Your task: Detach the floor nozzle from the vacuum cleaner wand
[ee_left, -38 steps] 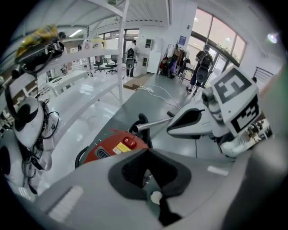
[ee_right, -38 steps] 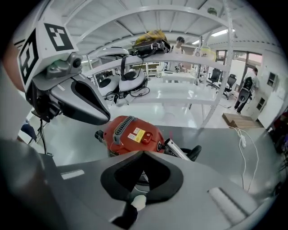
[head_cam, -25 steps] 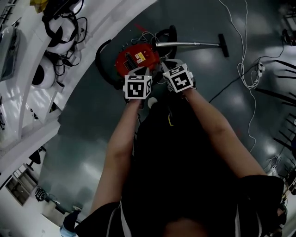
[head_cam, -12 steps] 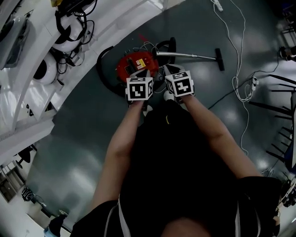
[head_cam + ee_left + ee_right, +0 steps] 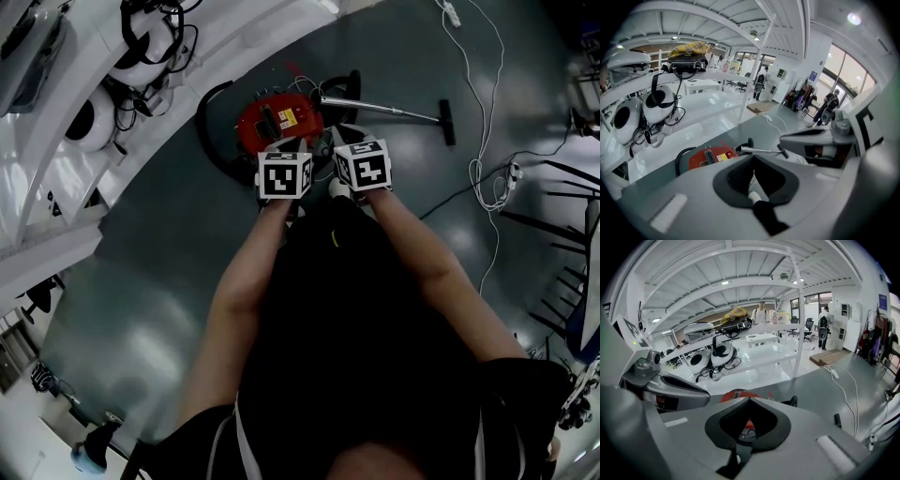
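Hovering shut and empty over the red canister vacuum (image 5: 279, 117) for now: left gripper (image 5: 752, 159) and right gripper (image 5: 749, 401) both. Floor nozzle (image 5: 447, 122) lying on the floor (image 5: 187, 244) at the far end of the wand (image 5: 384, 108), well off to the right. Probably best: reach over, clamp wand with one, grab nozzle neck with the other, pull straight — no twisting sideways.

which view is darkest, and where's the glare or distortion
Head view: darkest, underexposed, with pale sheen on the floor. Left gripper view: bright, a ceiling lamp flares, dark corners. Right gripper view: fisheye bows the white rack.
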A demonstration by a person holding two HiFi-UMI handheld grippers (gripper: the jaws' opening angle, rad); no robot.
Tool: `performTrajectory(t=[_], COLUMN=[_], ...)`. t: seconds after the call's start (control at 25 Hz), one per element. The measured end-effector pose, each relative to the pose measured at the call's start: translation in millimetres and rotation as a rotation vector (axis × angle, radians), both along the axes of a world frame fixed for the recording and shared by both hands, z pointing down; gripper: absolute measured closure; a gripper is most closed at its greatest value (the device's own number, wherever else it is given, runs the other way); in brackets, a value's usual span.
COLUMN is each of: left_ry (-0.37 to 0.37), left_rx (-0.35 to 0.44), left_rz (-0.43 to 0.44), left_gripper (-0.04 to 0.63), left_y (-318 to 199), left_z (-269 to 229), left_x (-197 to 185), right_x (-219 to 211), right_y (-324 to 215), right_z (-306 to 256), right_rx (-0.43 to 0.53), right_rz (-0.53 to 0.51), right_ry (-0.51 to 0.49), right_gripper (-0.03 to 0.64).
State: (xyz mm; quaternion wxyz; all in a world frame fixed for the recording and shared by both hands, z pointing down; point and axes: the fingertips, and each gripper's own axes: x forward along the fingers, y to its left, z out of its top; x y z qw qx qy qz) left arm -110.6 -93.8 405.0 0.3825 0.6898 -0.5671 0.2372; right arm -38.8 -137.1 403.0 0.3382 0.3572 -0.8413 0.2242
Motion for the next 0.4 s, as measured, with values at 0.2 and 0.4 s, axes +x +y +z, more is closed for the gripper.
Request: performTrajectory(t=[0.2,0.4], left_ry=[-0.005,-0.008], left_rx=[0.006,0.013], left_rz=[0.002,0.002], left_gripper=[0.586,0.586], left_y=[0.6,-3.6], left_z=[-4.5,-7.3], left_x=[-2.4,-2.8], right_x=[-1.6,-0.2], right_y=[5.0,1.1], right_z=[0.0,-0.8], right_rx=[0.005,0.010], right_rz=[-0.001,0.004], right_ry=[-0.003,-0.008], right_gripper=[0.621,0.620])
